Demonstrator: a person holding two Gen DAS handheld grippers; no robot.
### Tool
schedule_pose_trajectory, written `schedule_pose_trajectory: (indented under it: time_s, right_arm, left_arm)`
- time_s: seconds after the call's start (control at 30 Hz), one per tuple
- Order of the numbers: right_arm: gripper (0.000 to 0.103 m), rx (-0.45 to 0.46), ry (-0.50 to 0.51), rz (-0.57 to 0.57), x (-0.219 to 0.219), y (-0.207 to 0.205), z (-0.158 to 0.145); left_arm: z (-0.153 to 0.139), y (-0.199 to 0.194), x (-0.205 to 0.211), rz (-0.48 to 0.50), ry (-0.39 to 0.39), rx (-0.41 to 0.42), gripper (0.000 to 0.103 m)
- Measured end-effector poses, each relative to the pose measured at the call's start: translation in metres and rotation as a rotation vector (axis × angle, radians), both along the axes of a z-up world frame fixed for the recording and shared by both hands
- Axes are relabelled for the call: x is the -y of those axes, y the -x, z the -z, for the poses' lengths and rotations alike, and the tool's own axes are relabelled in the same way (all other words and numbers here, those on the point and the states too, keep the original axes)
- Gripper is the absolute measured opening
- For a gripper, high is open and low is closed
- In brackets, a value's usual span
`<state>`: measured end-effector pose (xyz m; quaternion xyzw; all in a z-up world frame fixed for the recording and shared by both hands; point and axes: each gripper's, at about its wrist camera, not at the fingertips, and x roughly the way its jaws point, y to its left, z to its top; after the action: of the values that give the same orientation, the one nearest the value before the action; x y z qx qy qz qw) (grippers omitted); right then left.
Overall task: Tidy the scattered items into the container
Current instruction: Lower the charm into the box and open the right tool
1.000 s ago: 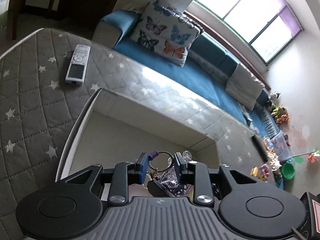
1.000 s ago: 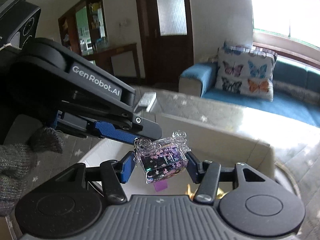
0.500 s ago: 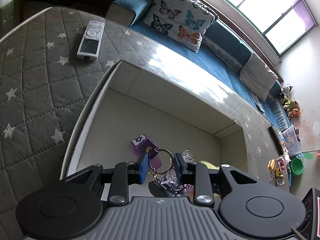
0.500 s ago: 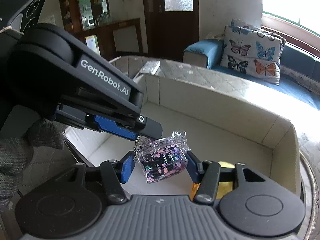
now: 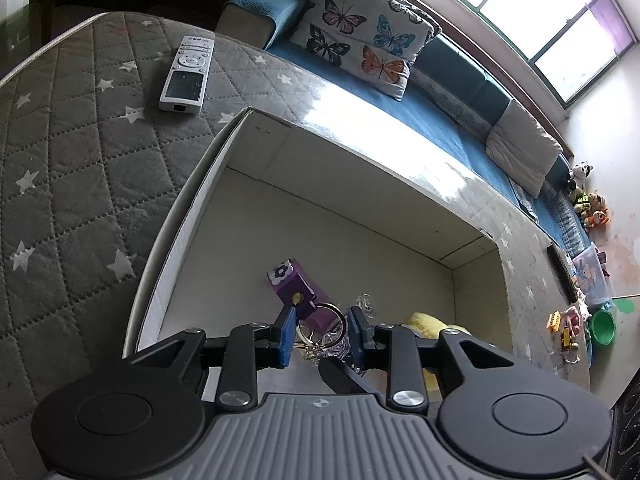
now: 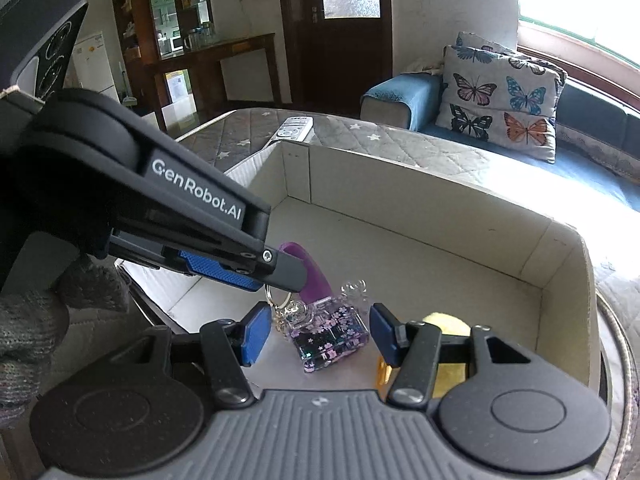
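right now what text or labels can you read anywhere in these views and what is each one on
"GenRobot.AI": white lettering on the black side of the left tool, seen from the right wrist view.
Remote control on the quilted cover: button markings and a line of print at its top, too small to read.
Papers posted by the dark wooden cabinet in the background: too blurred to read.
Nothing readable on the cardboard box or the glitter keychain.

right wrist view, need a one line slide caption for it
Right hand-held gripper open around a glitter keychain in the box, left hand-held gripper on its ring.
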<state>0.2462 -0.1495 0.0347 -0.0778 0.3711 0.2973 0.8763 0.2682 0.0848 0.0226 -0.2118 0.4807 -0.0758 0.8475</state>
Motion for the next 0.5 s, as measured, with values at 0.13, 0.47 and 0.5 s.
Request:
schedule_pose_trajectory:
  time_s: [0.13,0.47,0.5]
  right_arm:
    - [0.057,0.014,0.004,-0.003,0.000,0.004,-0.003]
    - [0.061,0.032,-0.009,0.007,0.008,0.011,-0.011]
    - [0.064,0.034,-0.011,0.009,0.009,0.012,-0.011]
  left_arm:
    - [-0.005,0.002,0.001,-0.002,-0.017,0.015,0.030]
    - [-0.014,0.012,0.002,-0.003,-0.036,0.034,0.031]
    - [-0.014,0.013,0.002,-0.003,-0.039,0.035,0.031]
